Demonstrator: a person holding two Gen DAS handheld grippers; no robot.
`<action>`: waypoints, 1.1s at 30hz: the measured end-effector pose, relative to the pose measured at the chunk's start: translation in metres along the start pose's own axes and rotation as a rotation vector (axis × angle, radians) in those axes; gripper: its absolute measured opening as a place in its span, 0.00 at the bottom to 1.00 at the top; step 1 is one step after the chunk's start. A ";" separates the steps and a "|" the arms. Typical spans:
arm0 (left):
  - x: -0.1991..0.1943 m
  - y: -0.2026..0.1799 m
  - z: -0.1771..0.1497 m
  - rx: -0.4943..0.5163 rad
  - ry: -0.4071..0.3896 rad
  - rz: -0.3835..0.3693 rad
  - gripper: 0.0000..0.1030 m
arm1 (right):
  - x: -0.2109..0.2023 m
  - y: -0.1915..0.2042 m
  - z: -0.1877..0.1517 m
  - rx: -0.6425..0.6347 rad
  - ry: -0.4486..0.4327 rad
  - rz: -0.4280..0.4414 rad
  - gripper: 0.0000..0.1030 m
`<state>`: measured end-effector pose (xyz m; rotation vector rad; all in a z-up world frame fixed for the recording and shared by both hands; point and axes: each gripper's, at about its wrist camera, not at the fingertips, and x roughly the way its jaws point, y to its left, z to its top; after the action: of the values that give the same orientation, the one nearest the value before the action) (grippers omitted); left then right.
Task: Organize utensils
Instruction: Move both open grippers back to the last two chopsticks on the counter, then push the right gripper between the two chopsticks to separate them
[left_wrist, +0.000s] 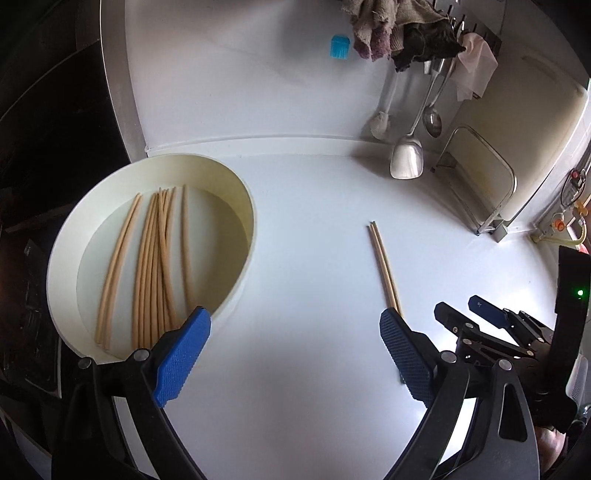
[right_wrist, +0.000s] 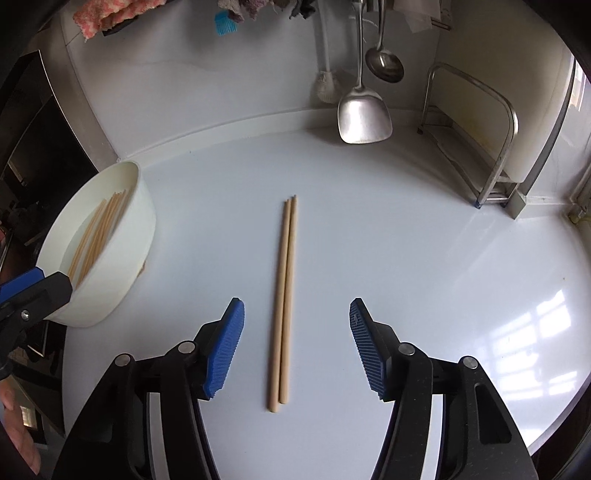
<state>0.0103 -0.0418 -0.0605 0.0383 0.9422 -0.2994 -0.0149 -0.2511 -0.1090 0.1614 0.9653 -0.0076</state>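
Blue-padded and spread wide, the right gripper hangs over a pair of wooden chopsticks lying side by side on the white countertop, nothing pinched between its pads. The pair runs lengthwise through the gap between the two fingers, touching neither, an alignment that looks chosen so that a simple squeeze would gather both sticks at once (a judgement, not a thing seen).

Left of the pair stands a round white tub, and inside it lies a loose bundle of chopsticks, all pointing roughly the same way. The left gripper is spread wide too and holds nothing: one pad sits over the tub's near rim and the stick ends there, the other just by the near end of the pair, with bare counter between them. From the tub side, the right gripper shows at the far edge of the left wrist view, beyond the pair.

Beyond the pair, against the back wall, a steel spatula and a ladle hang from a rail, with a white brush beside them; a metal rack stands to the right of those. A blue silicone brush sits high on the wall above the tub, near hanging cloths.

With most sticks in the tub and this pair outside, the sorting seems close to done, the pair probably next to go in.
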 end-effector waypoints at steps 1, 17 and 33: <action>0.003 -0.004 -0.003 0.003 0.003 0.012 0.89 | 0.007 -0.004 -0.004 -0.003 0.005 -0.001 0.55; 0.026 -0.020 -0.022 -0.024 -0.009 0.087 0.89 | 0.063 -0.011 -0.019 -0.064 -0.004 -0.005 0.55; 0.032 -0.019 -0.023 -0.035 0.004 0.085 0.89 | 0.074 0.002 -0.011 -0.137 -0.006 -0.030 0.48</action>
<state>0.0044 -0.0636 -0.0977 0.0464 0.9475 -0.2045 0.0185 -0.2428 -0.1760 0.0210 0.9584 0.0303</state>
